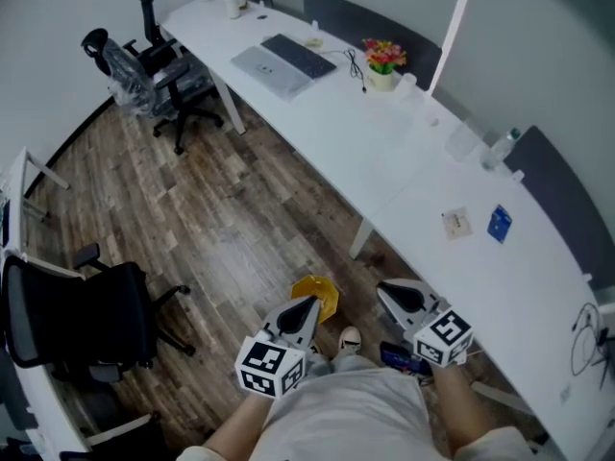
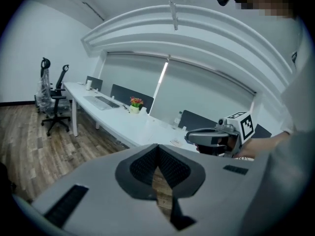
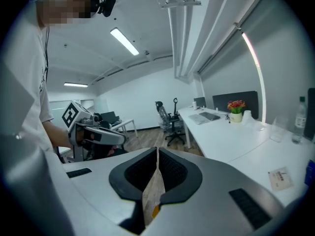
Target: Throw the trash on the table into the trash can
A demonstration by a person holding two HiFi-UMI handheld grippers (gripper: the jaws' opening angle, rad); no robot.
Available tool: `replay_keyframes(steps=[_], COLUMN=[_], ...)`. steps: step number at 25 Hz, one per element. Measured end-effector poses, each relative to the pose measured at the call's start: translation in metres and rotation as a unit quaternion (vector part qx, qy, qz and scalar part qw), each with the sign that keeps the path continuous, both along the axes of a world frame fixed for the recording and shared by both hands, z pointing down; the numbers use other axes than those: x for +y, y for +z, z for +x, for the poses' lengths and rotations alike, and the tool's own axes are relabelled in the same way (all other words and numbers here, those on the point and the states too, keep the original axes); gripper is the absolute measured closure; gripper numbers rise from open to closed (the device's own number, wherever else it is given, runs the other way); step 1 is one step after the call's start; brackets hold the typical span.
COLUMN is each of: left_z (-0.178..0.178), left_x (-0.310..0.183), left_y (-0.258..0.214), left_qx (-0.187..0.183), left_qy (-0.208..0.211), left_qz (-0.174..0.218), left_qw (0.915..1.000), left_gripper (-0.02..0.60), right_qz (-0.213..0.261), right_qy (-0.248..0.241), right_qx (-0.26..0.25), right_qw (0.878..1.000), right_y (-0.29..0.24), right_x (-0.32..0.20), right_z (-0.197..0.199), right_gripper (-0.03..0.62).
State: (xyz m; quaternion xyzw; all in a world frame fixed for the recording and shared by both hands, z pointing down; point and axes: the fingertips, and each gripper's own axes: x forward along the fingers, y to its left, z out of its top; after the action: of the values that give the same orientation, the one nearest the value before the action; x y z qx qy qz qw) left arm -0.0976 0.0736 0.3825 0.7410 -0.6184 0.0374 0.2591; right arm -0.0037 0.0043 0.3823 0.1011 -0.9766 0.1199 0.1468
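On the white table (image 1: 404,161), pale paper slip (image 1: 456,223), small blue packet (image 1: 499,224)

Office: long white desk (image 1: 332,118), swivel chair (image 1: 161,77), keyboard (image 1: 300,56).

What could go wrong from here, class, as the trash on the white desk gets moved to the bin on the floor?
1. The paper slip lies flat on the desk; the right gripper, shut and empty, may only push it along.
2. The blue card lies close beside it and might be grabbed by mistake.
3. The yellow bin stands on the floor by a shoe and could be kicked over.
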Motion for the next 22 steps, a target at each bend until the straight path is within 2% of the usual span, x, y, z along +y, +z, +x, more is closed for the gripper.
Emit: replay_keyframes(steps=[5, 11, 16, 22], left_z=[0.029, 0.057, 0.07, 0.088], left_x=[-0.02, -0.038, -0.052, -0.073], left_y=[-0.003, 0.001, 0.006, 0.016], left_qx=[-0.004, -0.005, -0.013, 0.0], left_qy=[0.068, 0.114, 0.118, 0.104], left_qz=[0.003, -0.001, -0.009, -0.021], left_qw=[0.9977, 0.9935, 0.9928, 0.9943], left_gripper=[0.581, 0.581, 0.581, 0.581], right_qz=[0.008, 0.02, 0.02, 0.011], right_qy=[0.089, 0.163, 0.218, 0.264], right_qx=[0.02, 0.04, 0.041, 0.061], right_qw=[0.996, 0.986, 0.975, 0.963], right_y=[0.006, 0.012, 0.015, 0.038], right_x=[-0.028, -0.058, -0.084, -0.124], right_z=[0.06, 0.131, 0.178, 0.215], right_gripper=[0.559, 0.559, 0.559, 0.559])
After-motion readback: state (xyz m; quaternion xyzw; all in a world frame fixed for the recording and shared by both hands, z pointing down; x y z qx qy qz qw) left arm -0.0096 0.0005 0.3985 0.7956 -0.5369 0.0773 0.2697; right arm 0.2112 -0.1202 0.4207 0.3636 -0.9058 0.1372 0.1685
